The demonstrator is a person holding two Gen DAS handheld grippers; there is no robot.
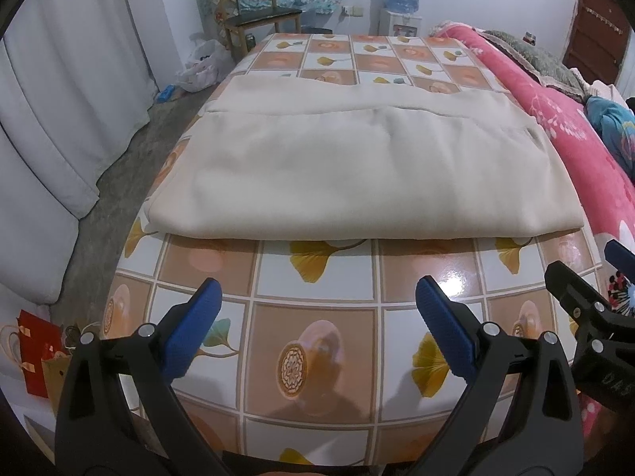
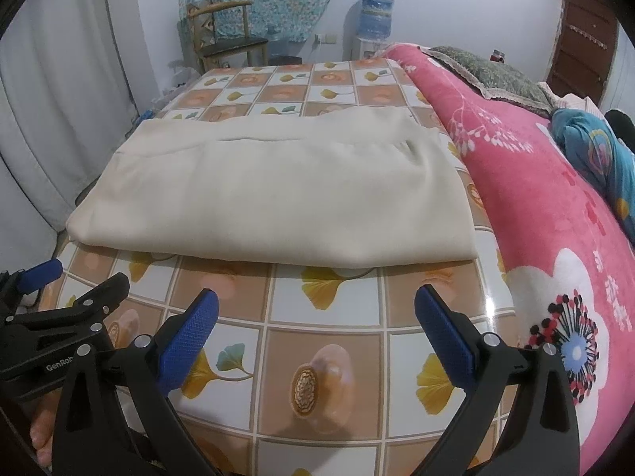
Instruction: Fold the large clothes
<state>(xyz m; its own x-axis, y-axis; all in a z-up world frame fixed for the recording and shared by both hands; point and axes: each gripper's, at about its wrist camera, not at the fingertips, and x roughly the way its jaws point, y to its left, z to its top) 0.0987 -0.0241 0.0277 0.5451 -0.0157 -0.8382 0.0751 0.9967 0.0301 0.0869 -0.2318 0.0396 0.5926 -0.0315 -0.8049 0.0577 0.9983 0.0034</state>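
My left gripper (image 1: 317,309) hangs over the near part of the worktop (image 1: 317,357), its jaws spread wide and empty. My right gripper (image 2: 315,317) hangs beside it the same way, jaws wide, gripping nothing. From the left wrist view the right one shows at 3 o'clock; from the right wrist view the left one shows at 9 o'clock.

The cloth (image 1: 357,174) is cream, already doubled over, and lies flat across the middle of the worktop at 12 o'clock from both grippers, apart from the blue pads (image 1: 198,329). Its thick rounded edge faces me, and a second layer shows beyond the top one.

Containers: a white plastic bag (image 1: 202,63) sits on the floor at 11 o'clock, its contents unclear. A red paper bag (image 1: 33,353) stands on the floor at 8 o'clock. A water bottle (image 2: 375,14) stands upside down on a dispenser at 12 o'clock.

Writing: "GenRob" shows on the left gripper's body in the right wrist view, the rest hidden. A few pale letters on the right gripper's body are not legible.

A pink flowered blanket (image 2: 535,198) borders the worktop at 3 o'clock.
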